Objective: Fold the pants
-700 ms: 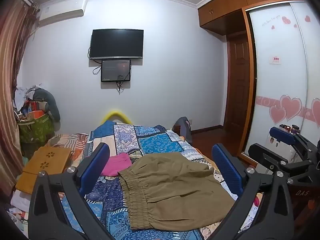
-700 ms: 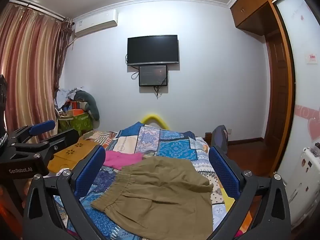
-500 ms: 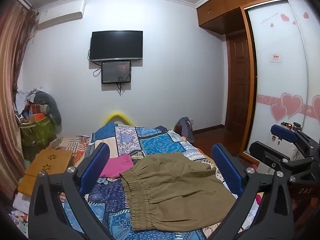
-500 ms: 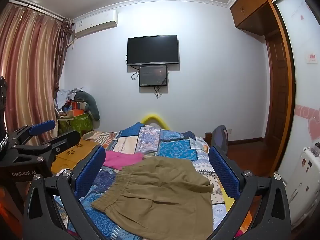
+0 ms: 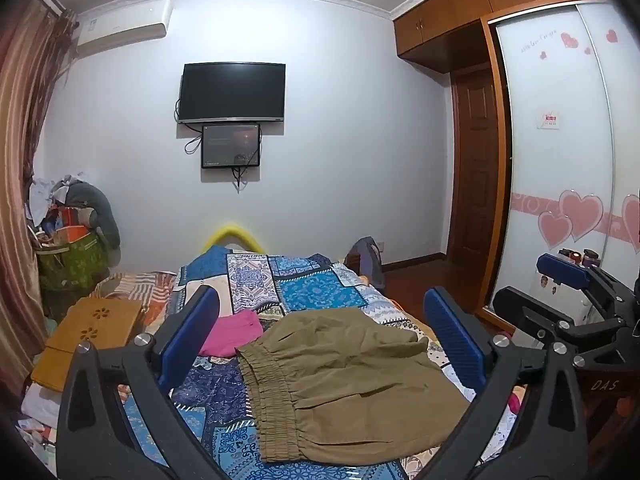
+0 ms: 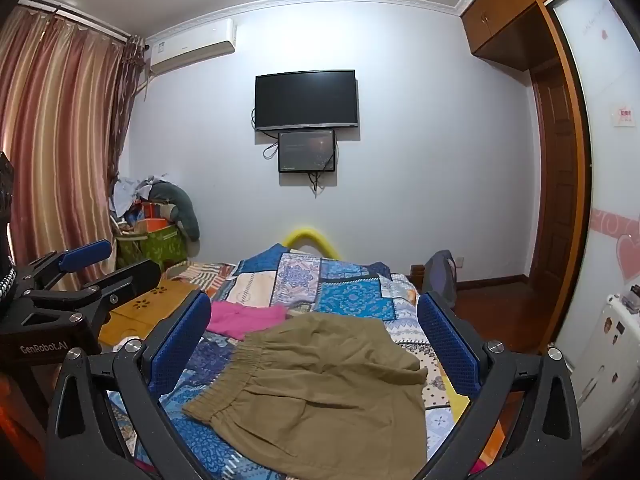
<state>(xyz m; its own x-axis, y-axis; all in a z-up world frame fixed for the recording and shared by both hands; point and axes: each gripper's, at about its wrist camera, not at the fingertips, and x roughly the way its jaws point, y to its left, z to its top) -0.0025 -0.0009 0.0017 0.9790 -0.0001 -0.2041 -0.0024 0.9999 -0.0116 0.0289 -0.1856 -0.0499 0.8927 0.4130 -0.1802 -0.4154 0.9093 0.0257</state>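
Olive-brown pants (image 5: 344, 384) lie flat on the patchwork bedspread (image 5: 304, 284), elastic waistband toward the left. In the right wrist view the same pants (image 6: 328, 392) fill the lower middle. My left gripper (image 5: 320, 304) hovers above and short of the pants, wide open with nothing between its blue pads. My right gripper (image 6: 316, 308) is also wide open and holds nothing, hanging over the near end of the bed. Each gripper shows in the other's view: the right one (image 5: 560, 276) at the right edge, the left one (image 6: 84, 252) at the left edge.
A pink garment (image 5: 234, 334) lies beside the waistband. A small wooden lap table (image 5: 88, 332) sits at the bed's left side. A cluttered green basket (image 6: 156, 244) stands by the curtains (image 6: 48, 140). A wardrobe with heart decals (image 5: 568, 200) and a door (image 5: 476, 176) line the right.
The left wrist view has tilted slightly upward and to the left, so the pants sit a little lower in it. The right gripper has barely moved. Both stay open.
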